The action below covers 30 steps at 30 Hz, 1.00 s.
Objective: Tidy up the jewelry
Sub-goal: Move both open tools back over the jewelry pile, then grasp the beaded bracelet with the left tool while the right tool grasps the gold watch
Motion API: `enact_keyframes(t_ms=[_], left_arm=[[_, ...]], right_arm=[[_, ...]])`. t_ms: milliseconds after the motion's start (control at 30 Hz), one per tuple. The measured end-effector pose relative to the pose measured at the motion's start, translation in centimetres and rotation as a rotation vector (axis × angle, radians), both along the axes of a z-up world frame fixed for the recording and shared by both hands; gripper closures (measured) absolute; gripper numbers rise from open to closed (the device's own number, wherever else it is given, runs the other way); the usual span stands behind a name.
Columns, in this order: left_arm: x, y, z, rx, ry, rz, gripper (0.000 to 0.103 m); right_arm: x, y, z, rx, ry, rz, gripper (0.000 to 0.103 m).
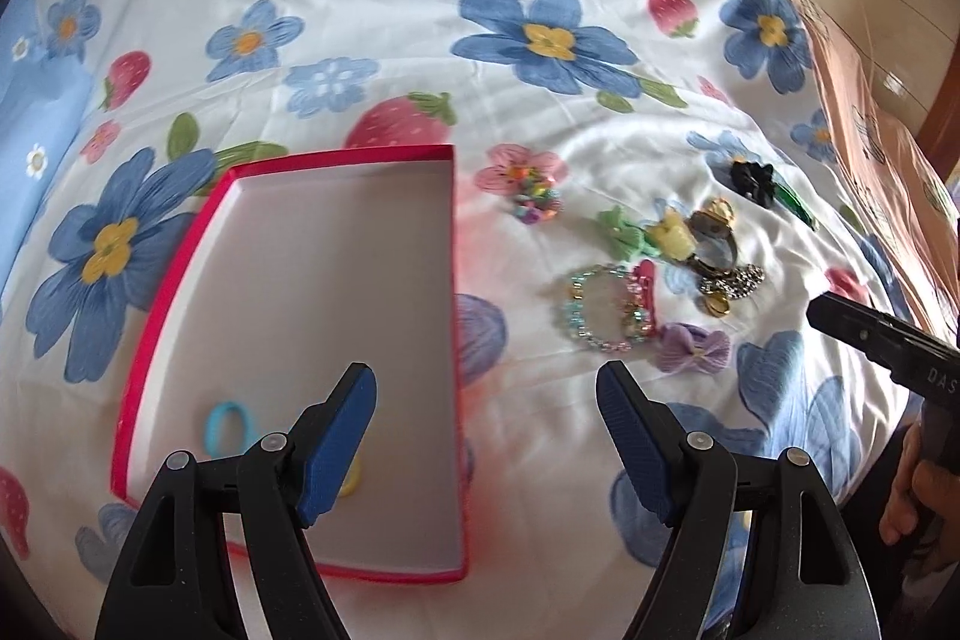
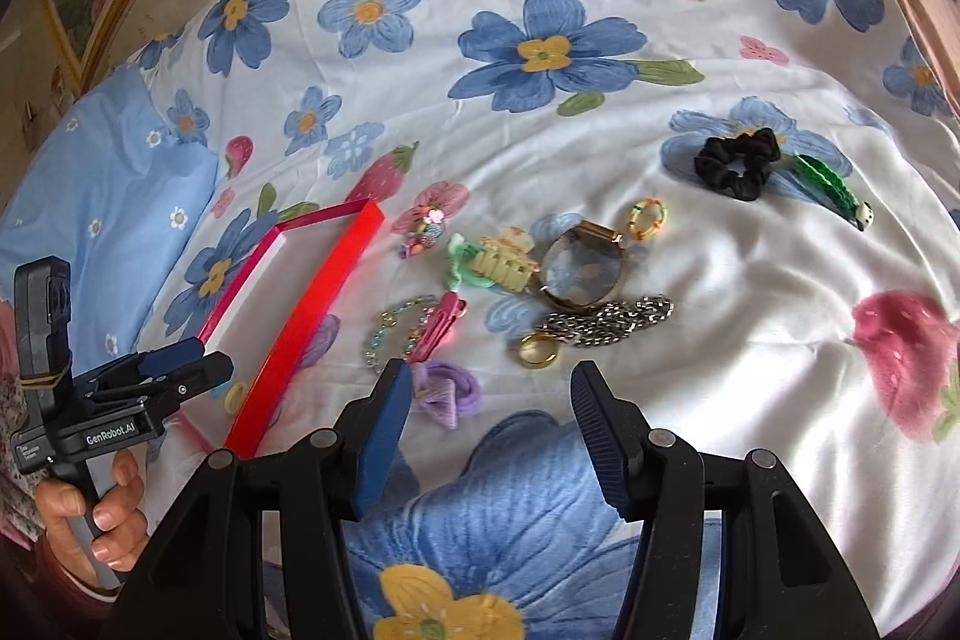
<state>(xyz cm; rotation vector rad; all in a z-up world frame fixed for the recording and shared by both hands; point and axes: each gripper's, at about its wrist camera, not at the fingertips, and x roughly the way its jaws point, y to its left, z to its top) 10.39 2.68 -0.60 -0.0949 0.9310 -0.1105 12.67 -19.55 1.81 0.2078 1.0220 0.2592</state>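
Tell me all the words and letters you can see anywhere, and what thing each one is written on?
"GenRobot.AI" is on the body of the left gripper, seen in the right wrist view.
"DAS" is on the black body of the right gripper, at the picture's right edge; more letters may be cut off.
A small white label below "GenRobot.AI" is too small to read.
The red box, the jewelry and the flowered sheet show no words.

Open left tongs (image 1: 486, 439) hover over red box (image 1: 180, 292) holding 2 hair ties (image 1: 231, 427).
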Motion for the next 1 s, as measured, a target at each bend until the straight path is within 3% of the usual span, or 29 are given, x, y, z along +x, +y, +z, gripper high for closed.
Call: enact_keyframes(t_ms=[467, 633, 933, 1000], left_arm=[[5.7, -4.1, -3.0, 0.039, 0.055, -0.07, 0.029], [7.8, -4.9, -4.2, 0.051, 0.077, -0.078, 0.038], [11.1, -6.1, -6.3, 0.071, 0.114, -0.099, 0.045], [11.9, -6.5, -7.0, 0.073, 0.13, -0.108, 0.048]], right_arm=[[2.0, -2.2, -2.2, -0.04, 0.043, -0.033, 0.046], [3.7, -2.4, -2.8, -0.055, 0.043, -0.031, 0.046], [7.2, -2.4, -5.5, -0.102, 0.083, -0.041, 0.047], [7.8, -2.6, -6.3, -0.107, 0.094, -0.045, 0.052]])
